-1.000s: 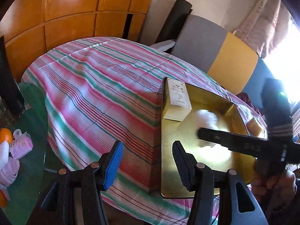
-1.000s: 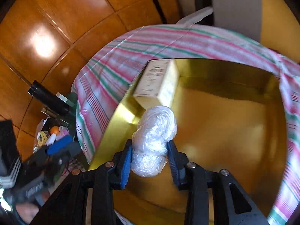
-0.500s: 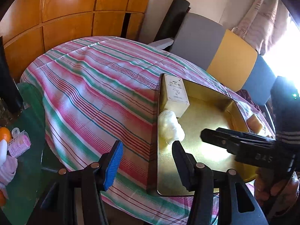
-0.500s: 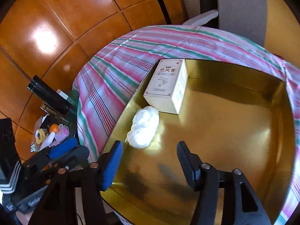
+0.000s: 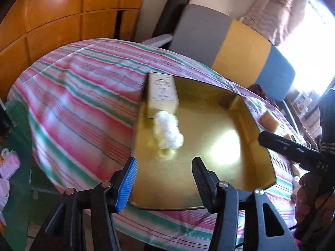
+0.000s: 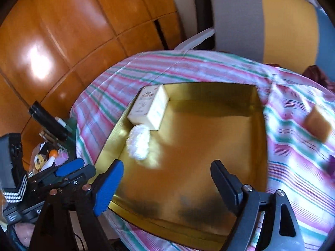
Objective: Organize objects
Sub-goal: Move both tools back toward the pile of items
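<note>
**White wrapped bundle set down in gold tray**

Item: a white bundle, crinkled and wrapped in clear film, roughly oval. It lay on the floor of the gold tray, near the tray's left wall, with one end touching or just short of a cream box printed with dark lettering that stood in the far left corner. The tray sat on a pink, green and white striped cloth. A tan block lay on the cloth outside the tray's right wall, well apart from the bundle.

Change: one second before, the right gripper had been clamped on the bundle, low in the tray. At this moment the bundle lay free on the tray floor, and the gripper stood back from it and higher, so that more of the tray and cloth showed.

Pose: the right gripper pointed steeply down over the tray's near edge, its jaws opening wide with nothing between them. The left gripper was angled down over the tray's near left corner, jaws parted about halfway and empty. A hand showed on the right gripper's handle
</note>
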Action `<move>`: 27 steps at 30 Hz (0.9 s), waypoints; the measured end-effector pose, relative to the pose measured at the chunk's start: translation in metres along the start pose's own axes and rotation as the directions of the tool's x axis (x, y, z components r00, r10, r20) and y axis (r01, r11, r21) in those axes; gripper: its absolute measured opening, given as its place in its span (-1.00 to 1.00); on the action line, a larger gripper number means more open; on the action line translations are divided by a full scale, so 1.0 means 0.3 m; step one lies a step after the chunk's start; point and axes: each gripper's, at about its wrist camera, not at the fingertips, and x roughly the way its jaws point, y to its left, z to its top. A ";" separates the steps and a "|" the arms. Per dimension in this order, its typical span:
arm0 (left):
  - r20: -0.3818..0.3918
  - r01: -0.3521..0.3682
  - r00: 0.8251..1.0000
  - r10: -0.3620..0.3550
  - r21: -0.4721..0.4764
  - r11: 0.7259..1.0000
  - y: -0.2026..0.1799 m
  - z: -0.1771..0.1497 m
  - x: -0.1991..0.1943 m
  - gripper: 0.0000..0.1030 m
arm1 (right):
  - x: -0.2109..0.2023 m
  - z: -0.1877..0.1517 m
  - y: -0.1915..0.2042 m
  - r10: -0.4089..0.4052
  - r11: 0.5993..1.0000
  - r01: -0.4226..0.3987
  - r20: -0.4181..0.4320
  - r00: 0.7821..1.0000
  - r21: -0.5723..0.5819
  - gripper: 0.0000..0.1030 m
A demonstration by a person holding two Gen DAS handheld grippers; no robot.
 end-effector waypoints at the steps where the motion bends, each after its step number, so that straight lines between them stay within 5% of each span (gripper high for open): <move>1: 0.000 0.008 1.000 -0.008 0.016 1.000 -0.020 0.003 -0.003 0.06 | -0.025 -0.004 -0.030 -0.009 1.000 0.009 0.013 1.000 0.013 0.69; 13: -0.014 0.127 0.992 -0.128 0.252 0.959 -0.417 0.097 0.011 0.08 | -0.321 -0.114 -0.496 -0.233 0.950 0.211 0.072 0.970 0.230 0.78; 19: -0.055 0.179 0.984 -0.171 0.353 0.918 -0.646 0.141 0.079 0.27 | -0.487 -0.183 -0.794 -0.383 0.864 0.321 0.092 0.919 0.387 0.78; 23: -0.098 0.213 0.977 -0.189 0.407 0.888 -0.792 0.167 0.150 0.61 | -0.564 -0.243 -0.960 -0.462 0.782 0.342 0.117 0.879 0.521 0.78; 27: -0.149 0.229 0.972 -0.179 0.470 0.852 -0.939 0.183 0.243 0.63 | -0.601 -0.323 -1.087 -0.460 0.692 0.274 0.114 0.881 0.668 0.78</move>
